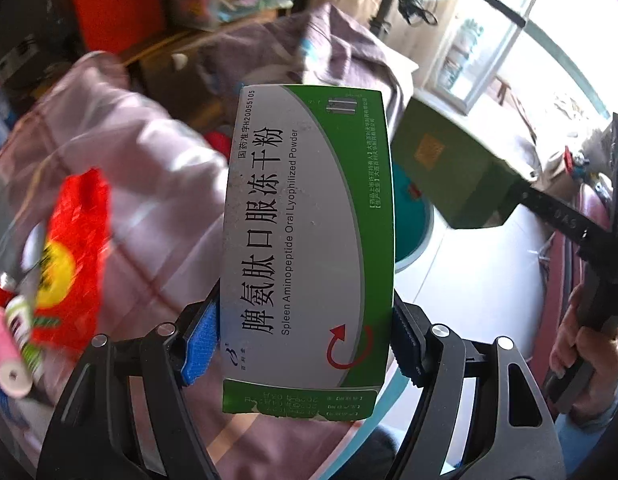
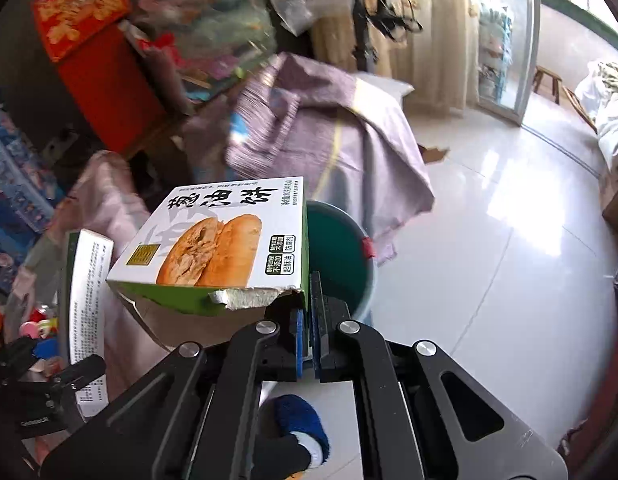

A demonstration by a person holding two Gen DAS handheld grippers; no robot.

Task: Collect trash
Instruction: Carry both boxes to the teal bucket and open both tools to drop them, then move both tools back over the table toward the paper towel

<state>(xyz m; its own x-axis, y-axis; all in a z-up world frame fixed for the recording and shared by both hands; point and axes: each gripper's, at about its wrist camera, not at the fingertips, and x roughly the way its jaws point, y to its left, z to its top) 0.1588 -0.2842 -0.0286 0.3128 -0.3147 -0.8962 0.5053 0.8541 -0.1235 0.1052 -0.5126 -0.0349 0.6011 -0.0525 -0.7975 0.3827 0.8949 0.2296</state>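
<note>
Left tool [image 1: 307, 340] clenched on a medicine box [image 1: 305, 240] — blue pads [image 1: 199, 344] press its two long edges near the lower end; the box's long axis runs along the tool's line, away from the camera, printed face toward the lens, torn flap at the near end; it is held in the air over pink cloth [image 1: 149, 184].

Right tool [image 2: 309, 336] clenched on a food box [image 2: 217, 240]; the pads pinch a thin torn flap at the box's right near corner, almost fully closed; the box tips up, pictured top face toward the camera, long side running left to right, open torn edge facing the tool; held in the air just left of a teal bin [image 2: 341, 256], whose rim shows right behind the box's right edge.

In the left view the bin [image 1: 413, 224] lies behind the medicine box, mostly hidden by it; the food box's green side [image 1: 457, 172] sits to the right, above the bin, held by the right tool, with a hand [image 1: 581, 344] on the handle.

Around: purple cloth [image 2: 321, 132] draped just behind the bin; red packet [image 1: 69, 256] and small bottles [image 1: 13, 344] lower left, blurred; white tiled floor [image 2: 489, 240] right of the bin; a blue slipper [image 2: 301, 424] under the right tool.
</note>
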